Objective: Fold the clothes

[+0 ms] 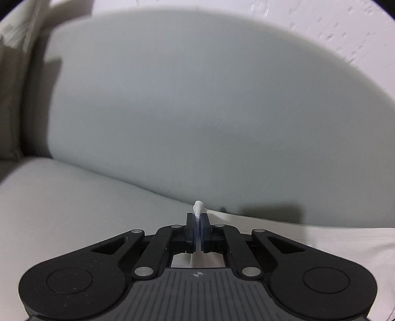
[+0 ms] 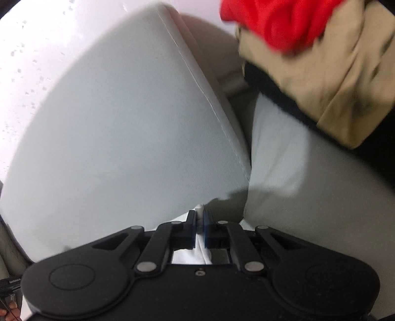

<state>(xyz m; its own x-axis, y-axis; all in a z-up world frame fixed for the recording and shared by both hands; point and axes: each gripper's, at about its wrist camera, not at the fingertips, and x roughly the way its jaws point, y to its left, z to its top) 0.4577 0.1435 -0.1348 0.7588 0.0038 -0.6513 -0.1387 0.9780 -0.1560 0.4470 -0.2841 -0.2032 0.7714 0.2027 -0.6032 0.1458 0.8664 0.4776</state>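
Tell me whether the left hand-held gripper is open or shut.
Shut, on cloth. The left hand-held gripper has its jaws together, with a bunched tuft of the white garment sticking out above them.

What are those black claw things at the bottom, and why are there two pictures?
They are two pinching tools, one in each hand of a person. Each has a small camera looking along its fingers, so you get one picture per tool. The left gripper is shut on a bit of white cloth, and the right gripper pinches white cloth too. Behind them is a pale grey sofa cushion. In the right tool's picture, more clothes wait in a pile: something red on something tan.
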